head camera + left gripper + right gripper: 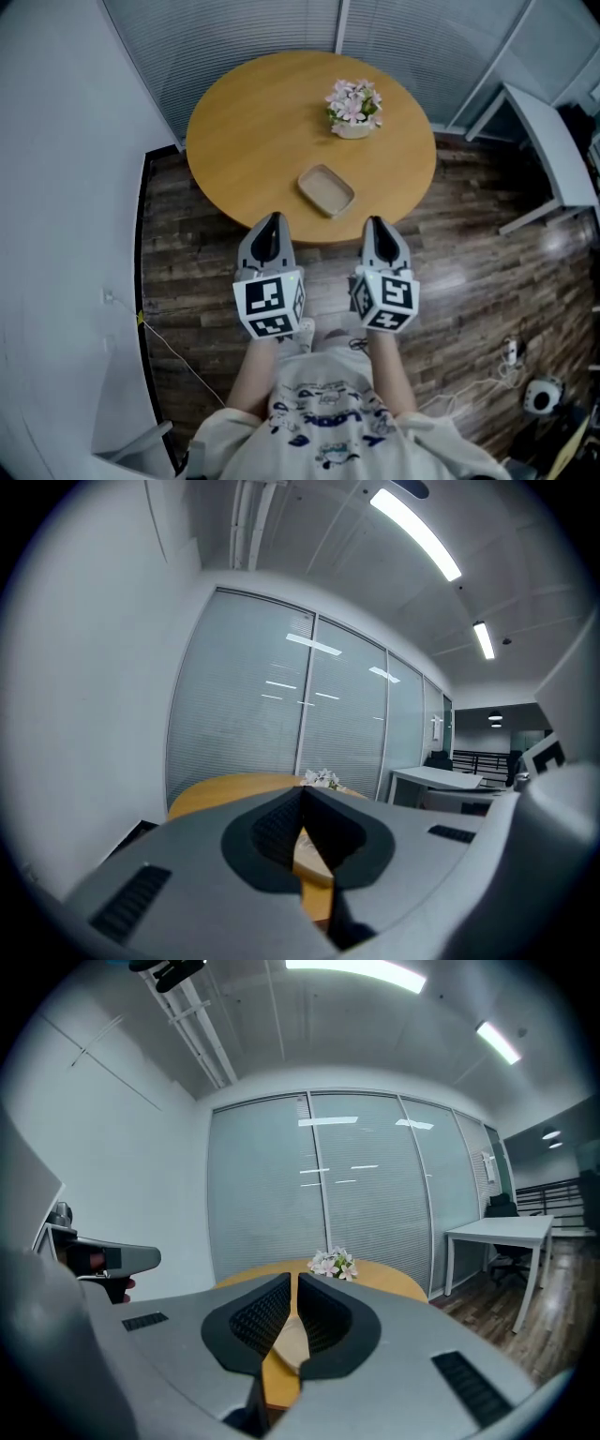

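Note:
I hold both grippers side by side over the near edge of a round wooden table [244, 122]. My left gripper [272, 217] is shut with nothing between its jaws, and so is my right gripper [375, 221]. A shallow beige tray [326, 190] lies on the table just ahead, between the two. Behind it stands a small pot of pink and white flowers [353, 105]. In the left gripper view the closed left gripper [302, 791] points at the flowers [322, 778]. The right gripper [293, 1277] frames the tray [292, 1335] below the flowers [333, 1263].
Glass walls with blinds [234, 37] run behind the table. A white desk [553, 141] stands at the right on dark wood flooring. White cables and a small round device [539, 396] lie on the floor at lower right. A white wall [56, 187] closes the left side.

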Available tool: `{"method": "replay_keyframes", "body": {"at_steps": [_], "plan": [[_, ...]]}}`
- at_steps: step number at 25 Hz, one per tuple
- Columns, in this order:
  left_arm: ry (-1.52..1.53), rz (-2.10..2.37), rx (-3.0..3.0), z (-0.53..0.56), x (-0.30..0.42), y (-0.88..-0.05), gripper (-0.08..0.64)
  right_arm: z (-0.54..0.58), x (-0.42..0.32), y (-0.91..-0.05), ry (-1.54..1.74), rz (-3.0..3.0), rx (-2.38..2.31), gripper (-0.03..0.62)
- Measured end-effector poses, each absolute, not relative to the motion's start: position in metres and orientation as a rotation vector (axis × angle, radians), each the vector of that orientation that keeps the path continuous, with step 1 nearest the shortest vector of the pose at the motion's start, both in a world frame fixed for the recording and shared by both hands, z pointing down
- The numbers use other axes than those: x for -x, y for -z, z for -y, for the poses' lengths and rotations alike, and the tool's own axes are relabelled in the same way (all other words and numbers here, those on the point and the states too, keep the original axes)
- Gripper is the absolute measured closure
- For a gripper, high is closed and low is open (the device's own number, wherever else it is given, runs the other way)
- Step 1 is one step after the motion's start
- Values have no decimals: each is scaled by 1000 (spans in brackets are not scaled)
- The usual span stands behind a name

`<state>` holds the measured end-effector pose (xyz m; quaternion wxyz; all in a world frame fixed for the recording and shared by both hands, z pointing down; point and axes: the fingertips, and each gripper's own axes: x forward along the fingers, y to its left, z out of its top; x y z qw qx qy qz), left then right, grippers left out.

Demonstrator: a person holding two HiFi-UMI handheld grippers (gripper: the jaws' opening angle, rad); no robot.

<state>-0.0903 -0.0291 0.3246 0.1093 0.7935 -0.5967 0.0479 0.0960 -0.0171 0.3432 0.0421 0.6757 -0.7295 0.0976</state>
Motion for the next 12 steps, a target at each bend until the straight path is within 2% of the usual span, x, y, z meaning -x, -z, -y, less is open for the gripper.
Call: {"method": "replay_keyframes", "body": {"at_steps": [12], "plan": [[-217,1708,-2263,78,89,-362,557,66,-110,-377,-379,2144,-2056,568]]}}
